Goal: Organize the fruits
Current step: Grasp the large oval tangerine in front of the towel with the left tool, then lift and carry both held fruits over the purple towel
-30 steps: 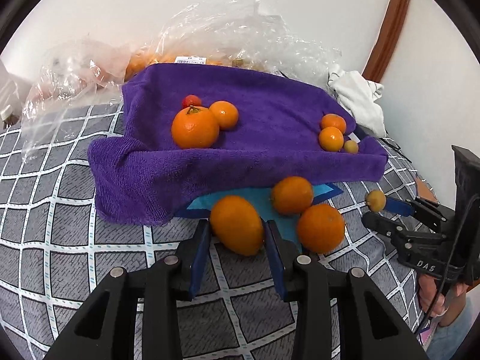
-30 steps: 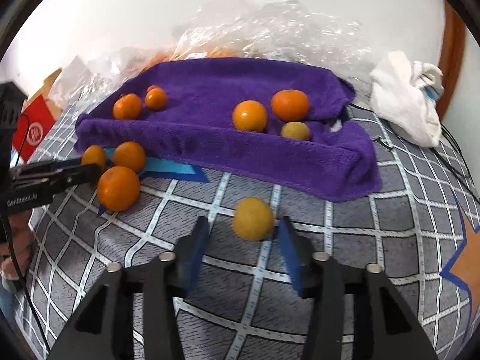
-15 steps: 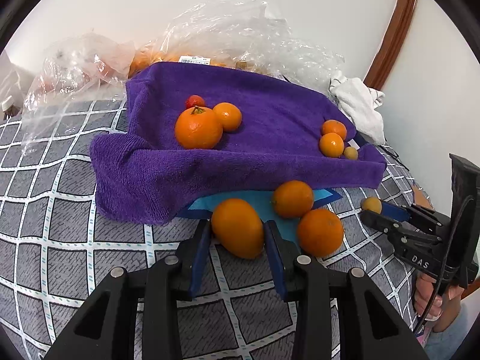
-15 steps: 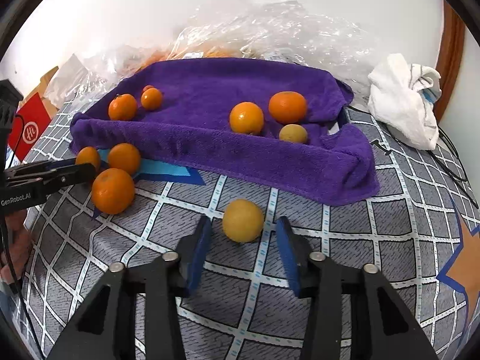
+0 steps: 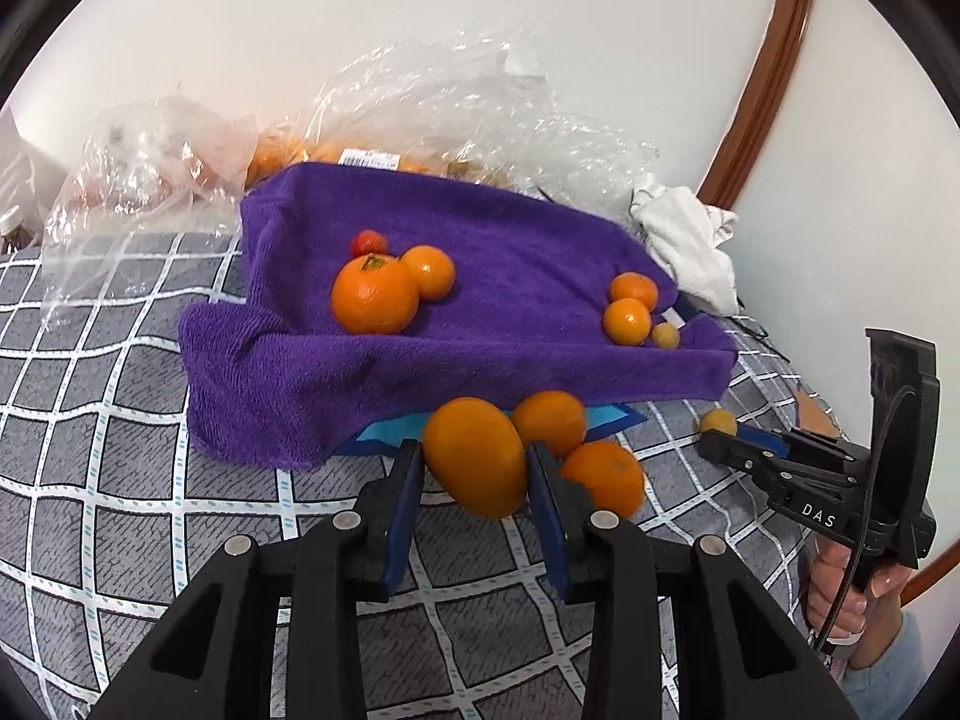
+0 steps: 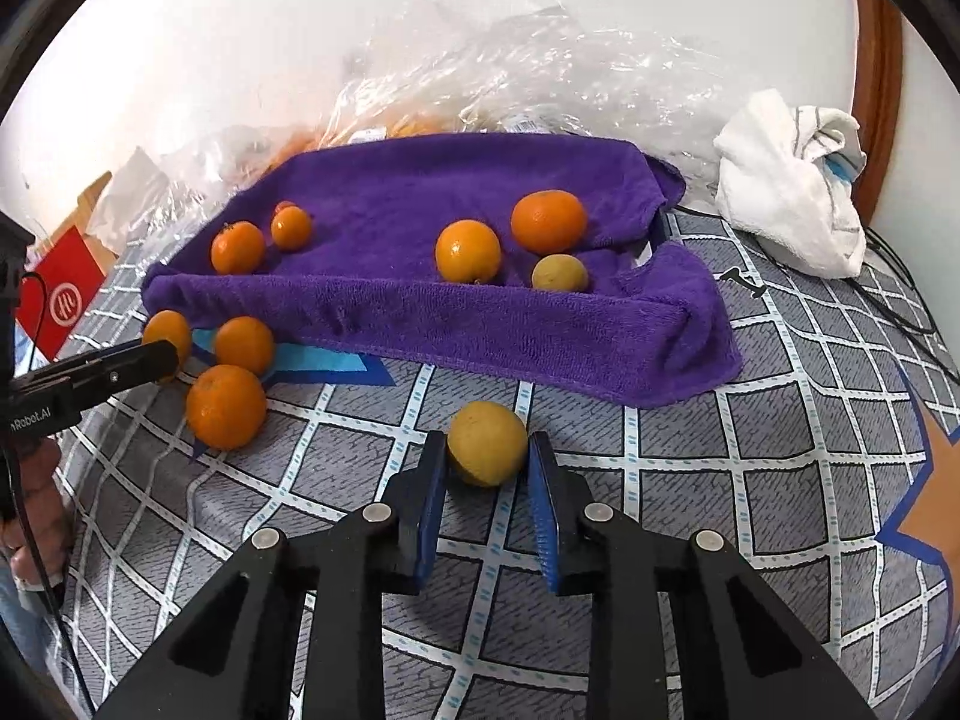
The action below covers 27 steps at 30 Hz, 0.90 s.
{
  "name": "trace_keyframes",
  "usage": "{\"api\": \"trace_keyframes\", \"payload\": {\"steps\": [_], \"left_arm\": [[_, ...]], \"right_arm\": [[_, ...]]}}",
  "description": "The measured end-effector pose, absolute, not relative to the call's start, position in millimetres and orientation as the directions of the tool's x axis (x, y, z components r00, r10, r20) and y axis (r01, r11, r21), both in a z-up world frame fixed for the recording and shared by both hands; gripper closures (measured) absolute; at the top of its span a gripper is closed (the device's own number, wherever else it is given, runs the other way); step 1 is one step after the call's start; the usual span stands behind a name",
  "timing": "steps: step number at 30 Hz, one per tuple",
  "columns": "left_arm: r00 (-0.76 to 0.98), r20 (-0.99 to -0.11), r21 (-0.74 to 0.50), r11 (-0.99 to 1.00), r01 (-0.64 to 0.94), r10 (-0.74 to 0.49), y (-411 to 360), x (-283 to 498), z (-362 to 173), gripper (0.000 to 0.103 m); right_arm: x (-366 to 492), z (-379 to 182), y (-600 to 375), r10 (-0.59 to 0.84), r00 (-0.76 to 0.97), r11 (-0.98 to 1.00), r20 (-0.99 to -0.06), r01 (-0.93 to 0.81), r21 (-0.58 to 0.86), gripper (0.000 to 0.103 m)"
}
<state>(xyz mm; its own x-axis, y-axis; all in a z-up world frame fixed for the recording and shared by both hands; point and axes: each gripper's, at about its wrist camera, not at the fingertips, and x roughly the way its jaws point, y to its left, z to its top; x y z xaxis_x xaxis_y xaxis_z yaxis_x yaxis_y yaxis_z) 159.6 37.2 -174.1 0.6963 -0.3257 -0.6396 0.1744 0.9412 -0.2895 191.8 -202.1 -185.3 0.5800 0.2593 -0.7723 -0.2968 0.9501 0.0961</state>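
While both hand-held tools work at the near edge of the bed, the sorting looks roughly half done. On the purple towel (image 6: 420,198) five orange fruits, a small red one and a small yellowish one already lie in two loose clusters: a big orange (image 5: 375,294) with a smaller one and the red one (image 5: 367,241) toward one end, and two oranges with the yellowish fruit (image 6: 559,273) toward the other. Four fruits are still down on the grey checked bedcover (image 6: 780,480), just off the towel's front fold. The left gripper (image 5: 474,468) has its blue pads pinched against the sides of a large elongated orange (image 5: 475,463), which sits right beside two more loose oranges (image 5: 603,477). The right gripper (image 6: 487,450) has its pads pressed on a pale yellow fruit (image 6: 487,443), apart from the other three and a little in front of the towel. So both tools look to have a grip, and I judge that lifting these two onto the towel comes next, the yellow one probably near its lookalike. After that, two oranges would remain on the cover. Crumpled clear plastic bags (image 6: 528,60) with more orange shapes inside sit behind the towel, against the wall; whether those count as unfinished work I cannot tell.
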Motion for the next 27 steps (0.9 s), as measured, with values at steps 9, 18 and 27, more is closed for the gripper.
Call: {"api": "trace_keyframes", "payload": {"steps": [9,18,27], "left_arm": [[0.725,-0.603,-0.288,0.938,0.192,-0.333,38,154,-166,0.070],[0.749,-0.580,-0.253,0.945,0.206,-0.319,38,150,-162,0.070],[0.753,-0.572,-0.236,0.945,0.228,-0.325,31,148,-160,0.070]], "right_arm": [[189,-180,-204,0.273,0.595,0.950,-0.756,-0.292,0.113,0.076],[186,-178,-212,0.319,0.602,0.940,-0.732,-0.297,0.166,0.076],[186,-176,-217,0.338,0.603,0.937,-0.723,-0.288,0.198,0.076]]}}
